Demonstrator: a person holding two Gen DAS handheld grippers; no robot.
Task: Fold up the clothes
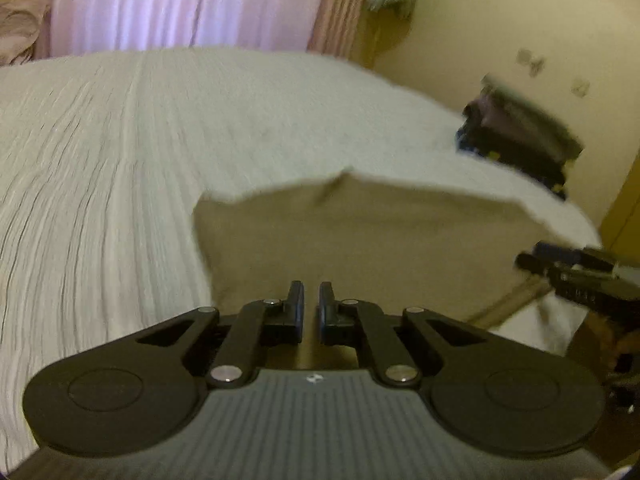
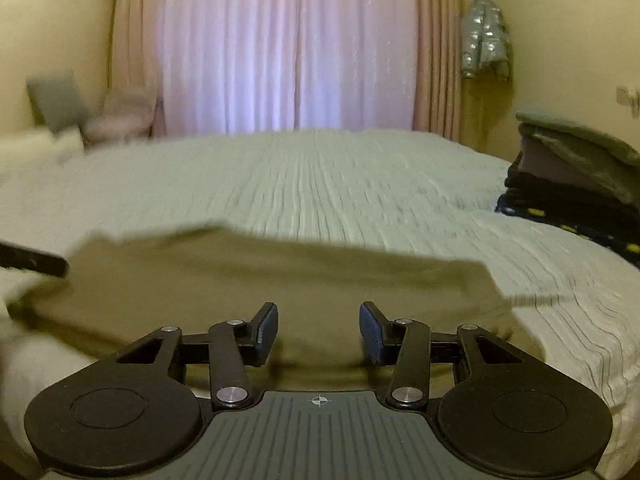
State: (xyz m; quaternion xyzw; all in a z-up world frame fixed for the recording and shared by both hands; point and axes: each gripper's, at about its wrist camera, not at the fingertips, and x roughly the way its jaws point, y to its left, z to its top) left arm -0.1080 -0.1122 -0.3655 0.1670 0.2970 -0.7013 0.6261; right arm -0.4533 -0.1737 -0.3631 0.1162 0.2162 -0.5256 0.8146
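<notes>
Garment (image 1: 360, 248), tan, lying mostly flat on a white ribbed bedcover (image 1: 120, 160), close to the near edge of the bed. Far edge slightly ragged, with one small peak lifted along it. Blurred in both views, so creases hard to read.

Poised over the garment's near edge, toward its left side: left gripper (image 1: 311, 292), jaws drawn almost together with only a sliver of gap, no cloth visibly caught between. Over the same near edge, further right: right gripper (image 2: 318, 316), jaws about half apart and empty, tan cloth visible beneath.

Beyond the garment's far right corner: stack (image 2: 568, 168) of dark folded clothes at the bed's edge. Well behind the garment: pale curtain (image 2: 288, 52). Up and to the right of the garment: silvery jacket (image 2: 484, 36) hanging on the wall.

Possible trouble, judged from this:
- Pinching the bedcover along with the garment, both being soft and lying flush, then dragging the cover up into the fold.
- Skating over the cloth with left jaws too narrow to take an edge without reopening.
- Uneven lift, one side gripped and the other loose, giving a skewed fold.
- Knocking the stack through too wide a sweep to the right.
</notes>
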